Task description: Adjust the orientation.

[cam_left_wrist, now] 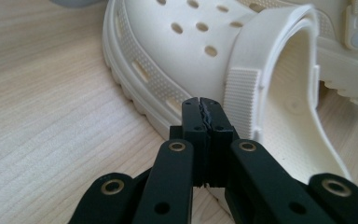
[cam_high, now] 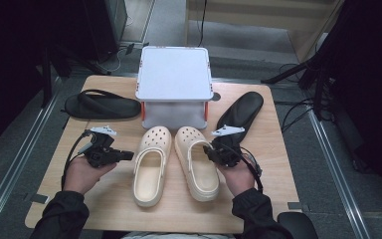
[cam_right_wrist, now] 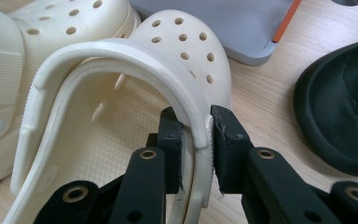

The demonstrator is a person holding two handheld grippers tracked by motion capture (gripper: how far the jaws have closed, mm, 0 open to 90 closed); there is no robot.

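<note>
We've got the right gripper [cam_right_wrist: 196,126] clamped on the heel strap and side wall of the right clog [cam_high: 195,162], one jaw inside, one outside; clog sits flat on the table [cam_high: 268,149] beside its mate. Left gripper [cam_left_wrist: 203,116] is fully shut on nothing, tips just beside the left clog [cam_high: 151,164], not gripping it. The grey shelf rack [cam_high: 174,74] behind is bare, black slippers [cam_high: 102,104] flank it. We'd judge this early: one clog gripped, none moved. No readable brand or text.
</note>
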